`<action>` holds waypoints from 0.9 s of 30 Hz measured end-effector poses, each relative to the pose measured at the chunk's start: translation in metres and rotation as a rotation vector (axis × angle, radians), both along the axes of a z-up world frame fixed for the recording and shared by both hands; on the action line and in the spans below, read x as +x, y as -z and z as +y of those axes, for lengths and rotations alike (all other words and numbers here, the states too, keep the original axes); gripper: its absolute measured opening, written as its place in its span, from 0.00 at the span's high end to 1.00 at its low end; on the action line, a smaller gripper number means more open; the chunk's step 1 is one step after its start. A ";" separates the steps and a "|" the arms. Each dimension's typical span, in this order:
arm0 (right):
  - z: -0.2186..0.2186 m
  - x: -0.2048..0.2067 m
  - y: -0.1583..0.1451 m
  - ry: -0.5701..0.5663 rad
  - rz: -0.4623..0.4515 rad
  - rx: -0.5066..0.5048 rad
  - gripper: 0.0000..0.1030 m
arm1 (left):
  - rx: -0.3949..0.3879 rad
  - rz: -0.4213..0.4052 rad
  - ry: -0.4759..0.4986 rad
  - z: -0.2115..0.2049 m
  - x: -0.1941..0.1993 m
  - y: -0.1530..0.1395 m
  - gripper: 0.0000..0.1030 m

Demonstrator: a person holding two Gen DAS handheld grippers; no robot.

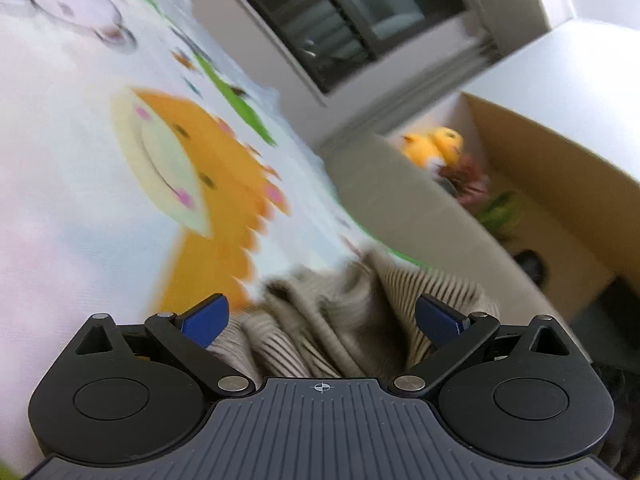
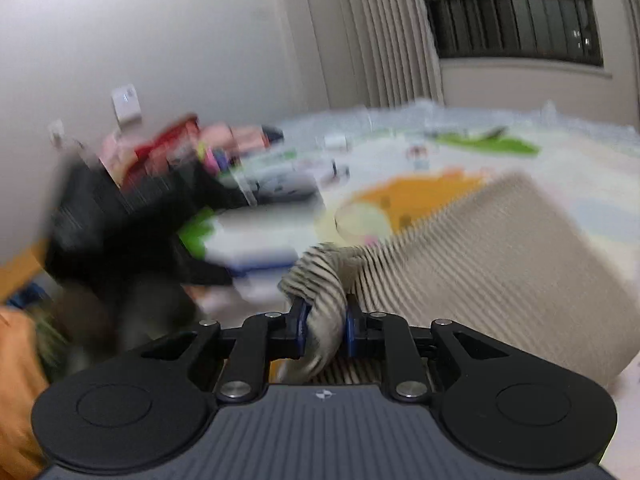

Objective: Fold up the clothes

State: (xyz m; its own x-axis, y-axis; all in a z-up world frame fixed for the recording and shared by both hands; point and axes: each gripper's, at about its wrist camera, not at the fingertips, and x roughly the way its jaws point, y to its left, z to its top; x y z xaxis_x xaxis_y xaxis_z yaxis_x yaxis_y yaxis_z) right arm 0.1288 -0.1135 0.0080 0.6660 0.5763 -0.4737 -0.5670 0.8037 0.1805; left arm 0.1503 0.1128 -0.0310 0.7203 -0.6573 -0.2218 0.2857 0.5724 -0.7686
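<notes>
Left tongs (image 1: 322, 322) wide open, blue pads (image 1: 204, 320) far apart, nothing pinched. Bunched-up striped beige cloth (image 1: 340, 320) right in front of and between the open tips, lying loose on the play mat (image 1: 72, 200). Cannot tell if the pads touch it.

Right tongs (image 2: 325, 330) squeezed tight on a twisted fold of the same striped cloth (image 2: 480, 264). Rest of the cloth spread out flat ahead and to the right of these tongs, resting on the mat (image 2: 580, 168).

Under it all, a soft white mat with bright cartoon pictures. Big orange sun with a smiley face (image 1: 192, 184) ahead and to the left of the left tongs. Green patches (image 1: 240, 100) farther off.

Room very blurry. Dark window (image 1: 332, 20) far ahead of the left tongs, with white wall around it. Yellow soft toy (image 1: 434, 144) ahead and to the right, near a brown panel (image 1: 540, 168). In the right wrist view, pale curtain (image 2: 384, 40) and a dark barred window (image 2: 512, 20) far ahead, plain wall with a white switch plate (image 2: 126, 104) up to the left. Blurry black thing (image 2: 120, 224) and a pile of colourful stuff (image 2: 192, 148) ahead to the left. Something orange (image 2: 16, 380) at the left edge.
</notes>
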 end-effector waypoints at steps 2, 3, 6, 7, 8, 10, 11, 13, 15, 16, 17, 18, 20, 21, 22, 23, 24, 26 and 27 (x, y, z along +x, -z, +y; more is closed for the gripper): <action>0.008 0.003 0.012 0.000 0.000 -0.025 0.82 | 0.040 -0.030 0.008 0.005 0.000 -0.012 0.01; 0.010 0.002 0.010 -0.001 -0.009 -0.029 0.77 | 0.060 -0.048 0.016 0.007 0.000 -0.019 0.00; 0.008 -0.018 0.001 -0.031 -0.056 -0.058 0.54 | 0.178 -0.076 0.104 -0.008 0.006 -0.036 0.00; 0.006 -0.028 -0.002 -0.043 -0.083 -0.080 0.44 | 0.242 -0.081 0.132 -0.021 0.010 -0.039 0.00; 0.003 -0.042 -0.004 -0.054 -0.118 -0.112 0.40 | 0.306 -0.085 0.160 -0.033 0.013 -0.042 0.00; 0.005 -0.068 0.001 -0.073 -0.201 -0.236 0.33 | 0.396 -0.060 0.156 -0.049 0.020 -0.037 0.00; 0.006 -0.081 0.005 -0.082 -0.244 -0.309 0.30 | 0.411 -0.034 0.145 -0.052 0.025 -0.032 0.00; 0.010 -0.105 0.016 -0.097 -0.328 -0.453 0.27 | 0.384 0.021 0.123 -0.050 0.035 -0.018 0.00; 0.014 -0.113 0.029 -0.108 -0.386 -0.559 0.27 | 0.339 0.054 0.110 -0.044 0.040 -0.005 0.00; 0.015 -0.114 0.032 -0.112 -0.397 -0.581 0.27 | 0.335 0.055 0.109 -0.044 0.040 -0.004 0.00; 0.013 -0.112 0.031 -0.113 -0.395 -0.577 0.27 | 0.338 0.051 0.110 -0.044 0.038 -0.005 0.01; 0.011 -0.111 0.030 -0.111 -0.391 -0.574 0.29 | 0.341 0.047 0.111 -0.045 0.035 -0.006 0.02; 0.000 -0.107 0.025 -0.080 -0.381 -0.591 0.32 | 0.339 0.052 0.124 -0.047 0.033 -0.006 0.05; -0.006 -0.105 0.023 -0.061 -0.377 -0.604 0.32 | 0.340 0.052 0.131 -0.047 0.031 -0.006 0.05; -0.014 -0.101 0.022 -0.033 -0.369 -0.625 0.33 | 0.341 0.053 0.138 -0.048 0.030 -0.005 0.05; -0.024 -0.097 0.022 0.005 -0.359 -0.653 0.33 | 0.337 0.050 0.148 -0.050 0.028 -0.005 0.05; -0.035 -0.092 0.022 0.047 -0.350 -0.683 0.33 | 0.332 0.046 0.160 -0.051 0.025 -0.005 0.05; -0.060 -0.082 0.024 0.149 -0.321 -0.737 0.37 | 0.313 0.043 0.188 -0.056 0.021 -0.004 0.05; -0.071 -0.077 0.024 0.200 -0.304 -0.753 0.38 | 0.306 0.038 0.208 -0.061 0.019 -0.004 0.05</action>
State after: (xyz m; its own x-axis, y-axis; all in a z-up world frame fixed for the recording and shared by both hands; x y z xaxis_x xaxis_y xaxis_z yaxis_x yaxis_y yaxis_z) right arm 0.0521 -0.1846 -0.0161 0.8833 0.0348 -0.4676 -0.3378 0.7388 -0.5832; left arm 0.1691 0.0515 -0.0273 0.5661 -0.6876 -0.4548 0.3944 0.7103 -0.5830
